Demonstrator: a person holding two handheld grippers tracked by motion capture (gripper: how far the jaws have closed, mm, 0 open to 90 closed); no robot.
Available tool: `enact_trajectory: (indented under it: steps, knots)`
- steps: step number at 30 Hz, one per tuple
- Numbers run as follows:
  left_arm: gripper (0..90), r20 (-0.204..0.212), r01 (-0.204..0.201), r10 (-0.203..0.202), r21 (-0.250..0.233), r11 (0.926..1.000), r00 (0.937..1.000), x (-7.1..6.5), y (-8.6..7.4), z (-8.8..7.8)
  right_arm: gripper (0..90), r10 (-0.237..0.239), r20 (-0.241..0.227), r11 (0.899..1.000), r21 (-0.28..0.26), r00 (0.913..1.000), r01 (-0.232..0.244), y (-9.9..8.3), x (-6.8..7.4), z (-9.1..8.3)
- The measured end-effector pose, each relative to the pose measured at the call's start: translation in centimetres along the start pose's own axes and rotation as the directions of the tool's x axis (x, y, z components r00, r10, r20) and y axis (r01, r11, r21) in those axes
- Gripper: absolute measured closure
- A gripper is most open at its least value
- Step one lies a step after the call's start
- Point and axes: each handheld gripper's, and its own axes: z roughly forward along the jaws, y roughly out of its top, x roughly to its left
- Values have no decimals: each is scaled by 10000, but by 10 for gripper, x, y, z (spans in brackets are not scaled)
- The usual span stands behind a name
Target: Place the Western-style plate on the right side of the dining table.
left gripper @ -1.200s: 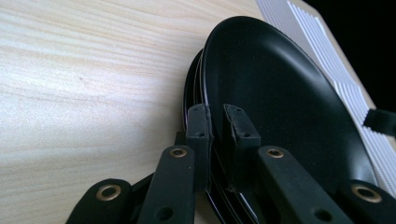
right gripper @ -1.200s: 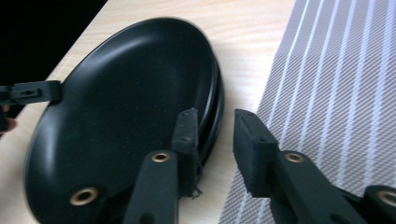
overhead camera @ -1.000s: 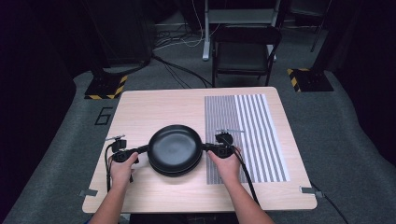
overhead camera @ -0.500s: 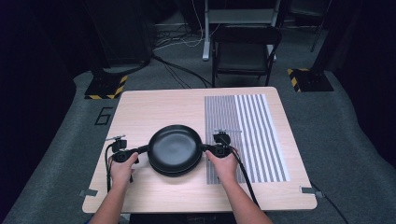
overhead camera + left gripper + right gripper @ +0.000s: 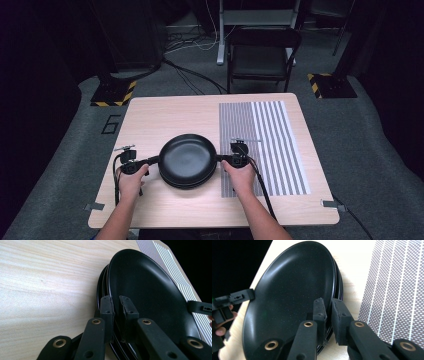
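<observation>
Resting on a light wooden table (image 5: 165,117): one stack of black plates (image 5: 188,161), placed toward the near edge, just left of the striped mat (image 5: 265,145).

Top plate (image 5: 150,290): round, matte black, shallow; the gripper views show it raised slightly off the rims of the plates beneath.

Left gripper (image 5: 152,161): at the left rim of the stack, held in the person's left hand (image 5: 131,180). Jaws clamped on the rim of the top plate, one pad (image 5: 106,308) under the rim and one over it.

Right gripper (image 5: 221,159): at the right rim of the stack, opposite the left gripper, held in the right hand (image 5: 241,176). Jaws likewise clenched on the top plate's rim, pad (image 5: 319,308) against its upper face.

Striped mat: grey and white lines, covering the table's right portion; its left edge lies just beside the stack.

Beyond the table's far edge: a dark folding chair (image 5: 263,52) on grey floor.
</observation>
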Motion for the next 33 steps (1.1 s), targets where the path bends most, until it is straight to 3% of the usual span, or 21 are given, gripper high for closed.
enact_trajectory:
  steps: [11, 18, 23, 27, 30, 33]
  knots:
    - [835, -21, -182, 182, 43, 9998, 9998, -7, -3, 2, 829, 258, -20, 9997, -38, 9997, -258, -1, -4, -7]
    - [834, -26, -121, 121, -8, 9999, 9999, -9, -4, 3, 854, 216, 64, 9996, -209, 9997, -215, 0, -4, -12]
    - [835, 0, -27, 27, 26, 10000, 10000, -9, -4, 3, 822, 329, -12, 9994, -129, 9995, -329, -2, -6, -9]
    - [833, -165, -258, 261, 191, 9995, 9995, -12, -4, 3, 816, 722, -142, 9972, -167, 9973, -724, -4, -9, -6]
    - [832, -217, -154, 159, 221, 9996, 9996, -14, -3, 3, 820, 1035, -195, 9946, -83, 9944, -1037, -3, -10, -7]
    - [832, -256, -155, 161, 214, 9997, 9995, -15, -3, 3, 820, 1011, -176, 9948, -90, 9947, -1013, -3, -10, -6]
